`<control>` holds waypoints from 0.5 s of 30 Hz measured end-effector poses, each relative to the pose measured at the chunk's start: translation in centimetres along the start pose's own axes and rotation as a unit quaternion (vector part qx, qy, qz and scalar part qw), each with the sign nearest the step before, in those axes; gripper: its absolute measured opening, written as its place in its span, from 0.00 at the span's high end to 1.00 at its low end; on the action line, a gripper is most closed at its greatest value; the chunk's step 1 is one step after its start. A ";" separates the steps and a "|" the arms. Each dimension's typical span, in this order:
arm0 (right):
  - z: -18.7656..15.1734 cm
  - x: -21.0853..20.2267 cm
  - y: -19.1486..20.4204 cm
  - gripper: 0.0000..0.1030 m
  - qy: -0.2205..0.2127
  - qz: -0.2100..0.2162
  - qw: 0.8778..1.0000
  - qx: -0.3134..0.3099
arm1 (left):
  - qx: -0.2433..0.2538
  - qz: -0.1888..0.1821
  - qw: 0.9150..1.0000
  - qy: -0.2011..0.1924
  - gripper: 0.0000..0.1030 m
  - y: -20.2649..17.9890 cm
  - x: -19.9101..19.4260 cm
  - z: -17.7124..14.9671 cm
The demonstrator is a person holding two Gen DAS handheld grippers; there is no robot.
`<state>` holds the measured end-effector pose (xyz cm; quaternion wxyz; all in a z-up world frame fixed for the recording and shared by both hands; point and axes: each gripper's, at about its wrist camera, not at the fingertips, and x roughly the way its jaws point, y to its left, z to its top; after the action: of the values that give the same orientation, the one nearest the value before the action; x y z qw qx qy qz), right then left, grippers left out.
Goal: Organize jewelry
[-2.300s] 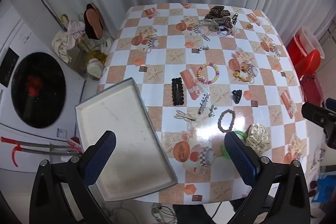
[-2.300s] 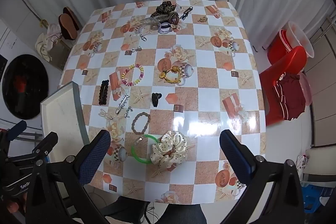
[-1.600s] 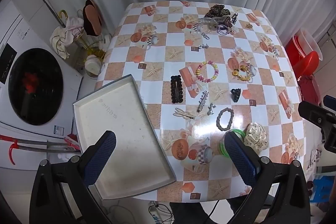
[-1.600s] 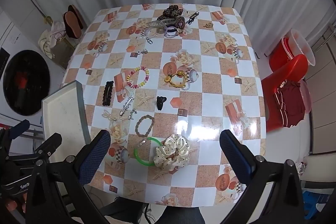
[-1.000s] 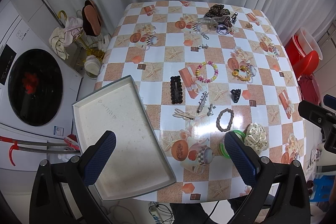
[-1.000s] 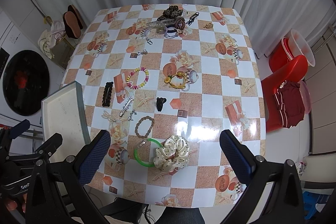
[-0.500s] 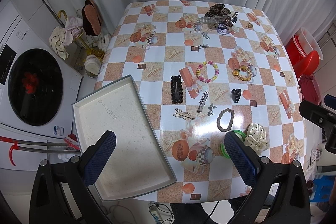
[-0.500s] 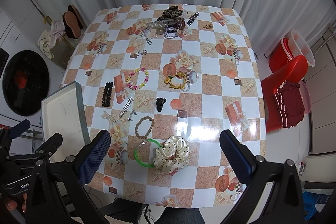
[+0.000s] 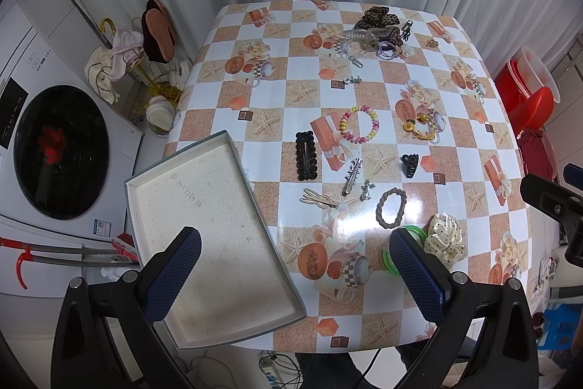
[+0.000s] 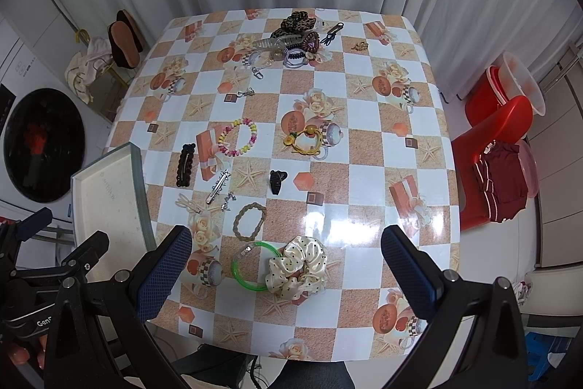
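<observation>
An empty white tray (image 9: 207, 236) (image 10: 105, 203) lies at the table's near left corner. Loose pieces are scattered on the checked tablecloth: a cream dotted scrunchie (image 10: 297, 267) (image 9: 444, 237) overlapping a green bangle (image 10: 247, 267), a brown braided band (image 10: 249, 216) (image 9: 390, 207), a black claw clip (image 10: 277, 181), a pastel bead bracelet (image 9: 359, 123) (image 10: 238, 136), a black beaded clip (image 9: 306, 160), a silver clip (image 9: 351, 170). A pile of hair pieces (image 9: 379, 26) (image 10: 295, 39) sits at the far edge. My left gripper (image 9: 291, 274) hovers open over the tray's right rim. My right gripper (image 10: 286, 274) is open above the scrunchie.
A washing machine (image 9: 54, 152) stands left of the table, with a rack of slippers and cloths (image 9: 145, 39) behind it. Red tubs and a red chair (image 10: 503, 119) stand to the right. White curtains hang behind. A yellow ring piece (image 10: 306, 141) lies mid-table.
Both grippers rose and drew back slightly at first, then held still. Nothing on the table has moved.
</observation>
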<state>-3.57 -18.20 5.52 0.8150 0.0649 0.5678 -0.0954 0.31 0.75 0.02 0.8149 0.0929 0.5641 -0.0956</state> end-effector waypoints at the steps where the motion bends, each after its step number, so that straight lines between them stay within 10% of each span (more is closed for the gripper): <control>1: 0.0 0.0 0.1 0.00 0.000 0.000 1.000 0.000 | 0.000 0.000 1.000 0.000 0.00 0.1 0.0 0.0; 15: 0.1 0.0 -0.1 0.00 0.000 0.000 1.000 0.000 | 0.001 0.000 1.000 0.001 0.00 -0.3 0.0 -0.2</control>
<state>-3.51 -18.27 5.54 0.8153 0.0645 0.5675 -0.0955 0.06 0.56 -0.08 0.8145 0.0934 0.5645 -0.0962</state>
